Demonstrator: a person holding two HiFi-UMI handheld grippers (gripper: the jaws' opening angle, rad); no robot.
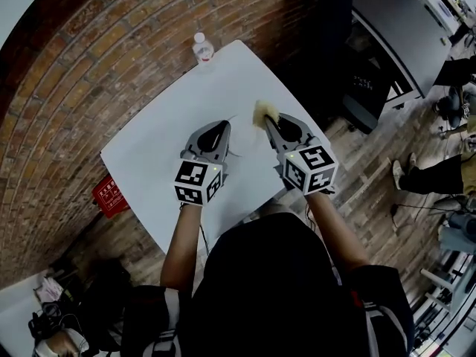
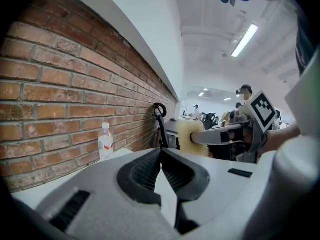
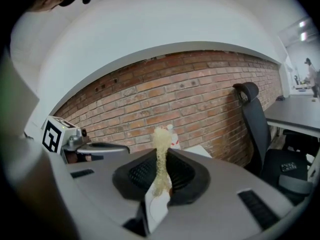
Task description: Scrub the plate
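The left gripper (image 2: 160, 153) has its jaws pressed together at the tips, with nothing seen between them. The right gripper (image 3: 161, 159) pinches a pale yellow sponge (image 3: 160, 146), which stands upright out of the dark pads. In the head view both grippers hover over the white table (image 1: 163, 143), side by side and a little apart, with the sponge at about 1 o'clock from the left gripper's tip. Between the two tips a faint curved line marks what seems to be the rim of a white plate (image 1: 239, 137). It hardly shows against the tabletop, and I cannot tell whether either gripper touches it. A clear bottle (image 1: 202, 48) stands at the table's 12 o'clock corner, beside the brick wall (image 1: 89, 73).
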